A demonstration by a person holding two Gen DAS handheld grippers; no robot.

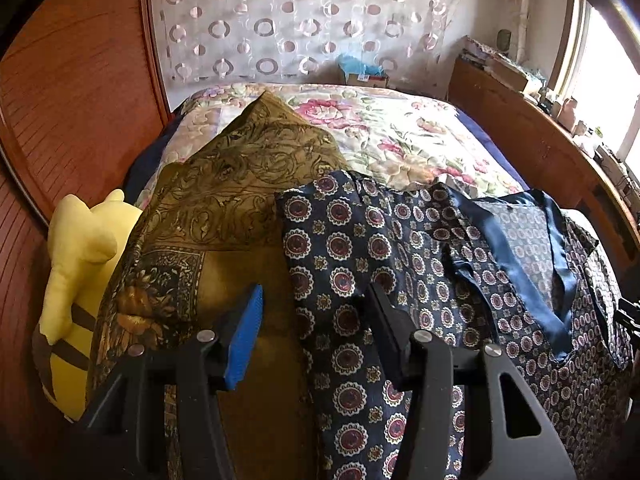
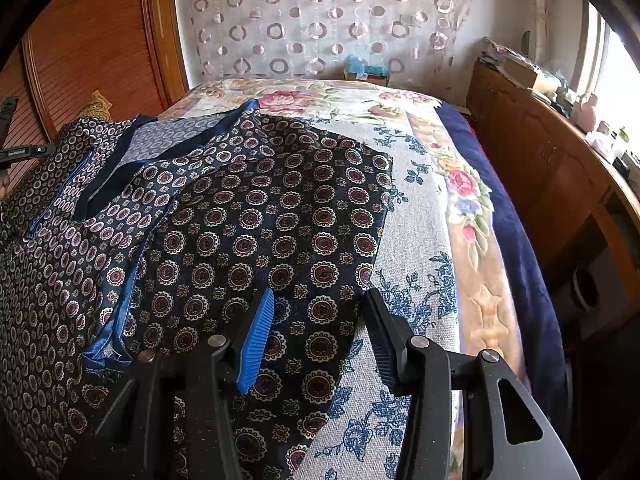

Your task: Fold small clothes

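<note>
- And here's the bed (image 2: 432, 240), covered in a floral spread, filling most of both views, with a wooden cabinet (image 2: 532, 148) along its right side.
- Spread across the near part of the bed lies the navy top (image 2: 260, 216), dark satin printed with round red-and-white medallions (larger on one panel, smaller on the next), with plain blue trim at the V neckline; it lies rumpled, one panel overlapping another.
- In the left wrist view the top's left edge sits against an olive-gold patterned cushion (image 1: 224, 216), and beside that a yellow plush toy (image 1: 80, 280) leans near the wooden wall.
- Left gripper (image 1: 316, 336): jaws apart, released, hovering over the seam where cushion meets top, nothing pinched between the pads.
- Right gripper (image 2: 320, 336): jaws likewise apart, poised above the top's right edge where it meets the blue-flowered spread; no grip on the cloth.
</note>
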